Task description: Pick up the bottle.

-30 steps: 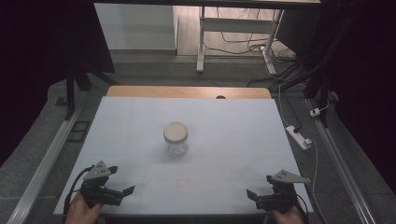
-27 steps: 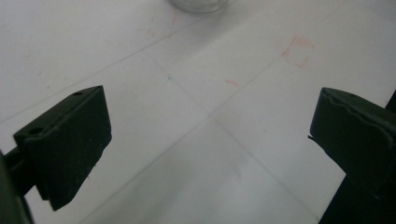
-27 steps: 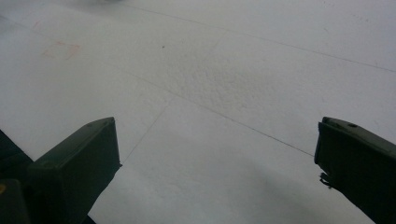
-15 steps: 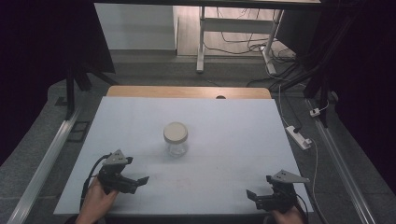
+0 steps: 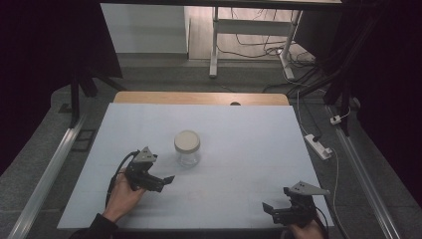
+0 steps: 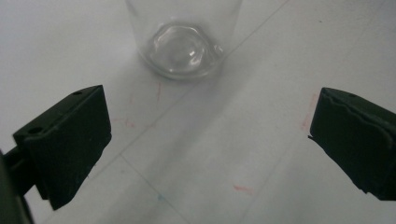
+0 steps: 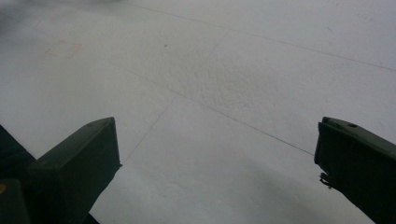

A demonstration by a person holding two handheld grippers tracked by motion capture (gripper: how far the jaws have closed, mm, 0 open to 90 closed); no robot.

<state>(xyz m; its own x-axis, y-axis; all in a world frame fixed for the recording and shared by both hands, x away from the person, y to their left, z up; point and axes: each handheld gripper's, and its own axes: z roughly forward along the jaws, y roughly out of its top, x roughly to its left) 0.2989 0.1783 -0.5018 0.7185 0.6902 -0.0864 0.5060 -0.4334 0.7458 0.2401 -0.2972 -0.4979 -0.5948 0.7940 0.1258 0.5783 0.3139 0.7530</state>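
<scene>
A small clear glass jar [image 5: 187, 149] with a pale lid stands upright near the middle of the white table [image 5: 249, 139]. My left gripper [image 5: 166, 180] lies low on the table just left of and nearer than the jar, open, with nothing between its jaws. In the left gripper view the jar's glass base [image 6: 182, 44] stands a short way ahead of the wide-apart jaws, and my left gripper [image 6: 205, 135] frames bare table. My right gripper [image 5: 268, 209] rests open at the front right edge; in the right gripper view my right gripper [image 7: 217, 163] spans bare white surface.
A wooden strip [image 5: 199, 97] borders the table's far edge. A white power strip [image 5: 318, 146] with its cable lies on the floor to the right. Metal rails [image 5: 50, 169] run along both sides. A white desk frame [image 5: 249, 30] stands beyond.
My left gripper has moved forward and to the right, from the front left corner to just beside the jar. The right gripper and the jar have stayed where they were.
</scene>
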